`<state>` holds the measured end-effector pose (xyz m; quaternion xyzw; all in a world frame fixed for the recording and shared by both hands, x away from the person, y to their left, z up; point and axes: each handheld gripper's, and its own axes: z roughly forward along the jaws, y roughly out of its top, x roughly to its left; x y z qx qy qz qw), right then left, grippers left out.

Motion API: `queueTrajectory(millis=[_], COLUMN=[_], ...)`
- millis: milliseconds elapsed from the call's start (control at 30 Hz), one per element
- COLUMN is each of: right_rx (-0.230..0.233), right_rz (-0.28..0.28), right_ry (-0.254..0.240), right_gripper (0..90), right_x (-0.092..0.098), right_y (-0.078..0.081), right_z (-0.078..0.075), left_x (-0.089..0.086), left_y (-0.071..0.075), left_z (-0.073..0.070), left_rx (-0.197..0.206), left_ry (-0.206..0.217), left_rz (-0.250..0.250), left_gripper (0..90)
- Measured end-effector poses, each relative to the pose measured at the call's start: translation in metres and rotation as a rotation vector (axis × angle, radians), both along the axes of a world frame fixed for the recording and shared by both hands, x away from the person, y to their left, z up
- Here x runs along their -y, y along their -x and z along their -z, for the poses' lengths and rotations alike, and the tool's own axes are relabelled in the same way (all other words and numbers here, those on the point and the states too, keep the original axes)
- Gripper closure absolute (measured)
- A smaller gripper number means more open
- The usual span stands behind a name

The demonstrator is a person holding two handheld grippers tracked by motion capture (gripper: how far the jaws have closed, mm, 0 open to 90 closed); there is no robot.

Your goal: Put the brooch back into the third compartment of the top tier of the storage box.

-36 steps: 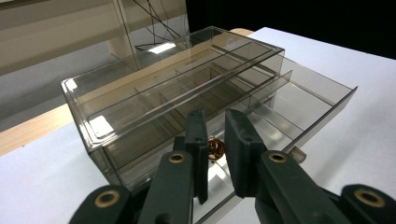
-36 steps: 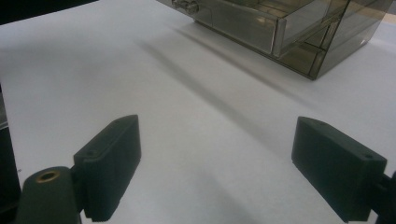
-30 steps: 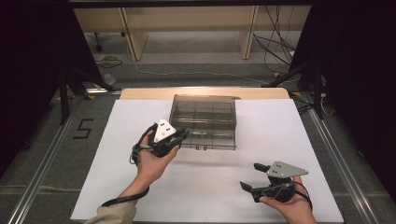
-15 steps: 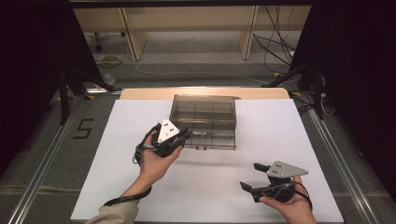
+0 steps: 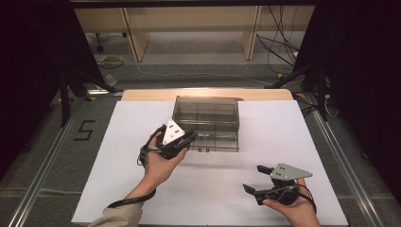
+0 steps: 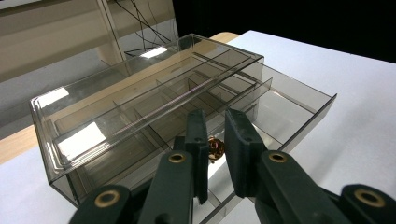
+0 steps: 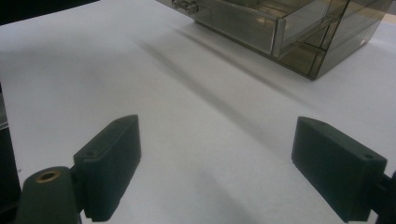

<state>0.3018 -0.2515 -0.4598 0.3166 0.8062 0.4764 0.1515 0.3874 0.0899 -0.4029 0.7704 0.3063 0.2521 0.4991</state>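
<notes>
A small, shiny, gold-brown thing [image 6: 215,148] sits between the narrowly parted jaws of the left gripper [image 6: 218,140]; it is too small to name, and whether the pads press on it or it lies in the drawer behind them I cannot tell. The drawer [image 6: 299,105] is pulled partway out of a storage box [image 5: 206,113] made of smoky, see-through plastic, rectangular, with thin dividing walls forming several compartments and a glossy flat top that throws back window-like glints. The box stands at the middle of the far part of the worktop [image 5: 118,137], with the left gripper just at its front left corner. The gripper is matt black plastic with brass-coloured pivot pins and blocky flat pads, and carries a pale grey three-cornered plate.

The right gripper [image 5: 257,178] rests low near the near right edge, well apart from the box, its jaws standing wide with bare worktop between them. The worktop is covered in smooth white sheet, with a strip of light wood showing at its far edge. Around it lies grey floor with metal rails, a taped number five, loose cables and pale wooden furniture legs beyond.
</notes>
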Motion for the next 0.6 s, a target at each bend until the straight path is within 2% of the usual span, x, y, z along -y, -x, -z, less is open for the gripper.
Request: queueTrajectory(millis=[600], right_rx=[0.001], right_rz=[0.000], right_ry=[-0.001], right_gripper=[16.3], right_x=[0.0000], right_y=[0.0001], right_z=[-0.0002], left_x=[0.0063], left_y=[0.0007], left_z=[-0.0011], left_rx=[0.001], left_ry=[-0.004], left_rz=[0.016], left_gripper=[79.7])
